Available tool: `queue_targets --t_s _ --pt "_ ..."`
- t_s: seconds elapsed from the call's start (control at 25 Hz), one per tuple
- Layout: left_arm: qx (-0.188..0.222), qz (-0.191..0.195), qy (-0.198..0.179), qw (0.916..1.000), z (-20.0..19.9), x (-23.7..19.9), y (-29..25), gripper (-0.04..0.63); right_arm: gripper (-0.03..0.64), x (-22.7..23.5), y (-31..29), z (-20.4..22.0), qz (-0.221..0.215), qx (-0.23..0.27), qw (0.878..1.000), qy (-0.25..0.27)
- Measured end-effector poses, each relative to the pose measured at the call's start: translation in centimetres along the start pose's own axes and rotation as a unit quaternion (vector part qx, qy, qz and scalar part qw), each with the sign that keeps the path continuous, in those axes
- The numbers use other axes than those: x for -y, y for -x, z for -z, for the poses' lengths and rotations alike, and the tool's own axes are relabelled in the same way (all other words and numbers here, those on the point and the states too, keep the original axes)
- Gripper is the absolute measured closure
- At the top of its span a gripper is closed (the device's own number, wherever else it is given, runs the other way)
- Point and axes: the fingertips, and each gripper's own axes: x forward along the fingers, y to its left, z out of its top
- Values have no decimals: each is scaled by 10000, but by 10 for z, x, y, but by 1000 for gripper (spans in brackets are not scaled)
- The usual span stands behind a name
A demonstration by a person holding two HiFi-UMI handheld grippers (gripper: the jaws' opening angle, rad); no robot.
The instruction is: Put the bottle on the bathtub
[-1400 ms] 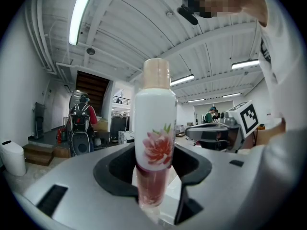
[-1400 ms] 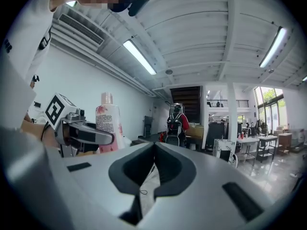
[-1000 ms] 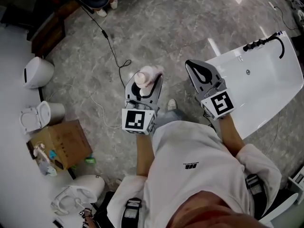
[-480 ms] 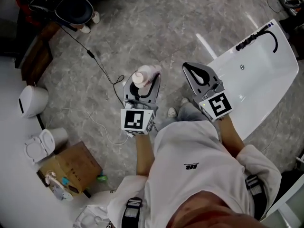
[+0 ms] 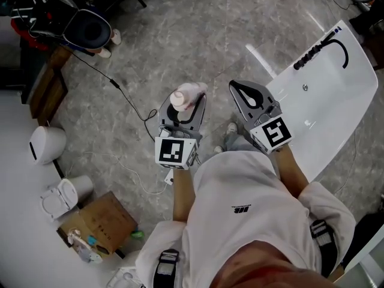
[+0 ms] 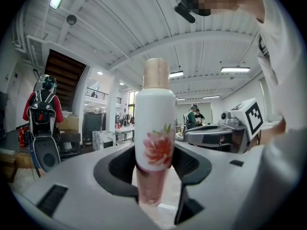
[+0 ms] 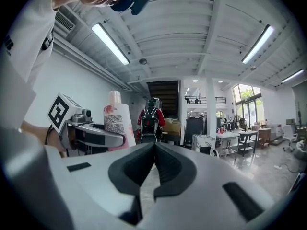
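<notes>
Left tool (image 6: pixel 154 174) clamps bottle (image 6: pixel 154 128) low; long axis upright, cap up.

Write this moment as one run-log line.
left claw: shut on bottle | right claw: shut, empty | bathtub: at person's right, bottle not yet on it

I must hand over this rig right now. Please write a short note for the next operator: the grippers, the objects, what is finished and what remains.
Left gripper: shut on the flower-printed bottle, held upright above the grey floor.
Right gripper: jaws together, nothing between them, beside the left one.
Bathtub: white, to the person's right, beyond the right gripper.
Done: the bottle is picked up.
Left: carry it to the right, set it on the bathtub and open the jaws.
</notes>
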Motion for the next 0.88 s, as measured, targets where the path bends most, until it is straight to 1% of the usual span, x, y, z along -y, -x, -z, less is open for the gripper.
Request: queue_targets --t_s 0.28,0.44,0.68,0.88 --pt "20 95 -90 9999 -16 12 -50 376 621 56 0 -3 124 152 9998 -72" --pt "56 238 -157 9996 -21 19 -77 376 621 83 8 0 307 197 9993 -64" --pt "80 772 -275 9966 -26 36 -119 376 621 122 25 10 861 144 9961 -154" --pt "122 1282 -311 9912 -26 43 -156 376 621 151 30 19 1345 84 9907 -179"
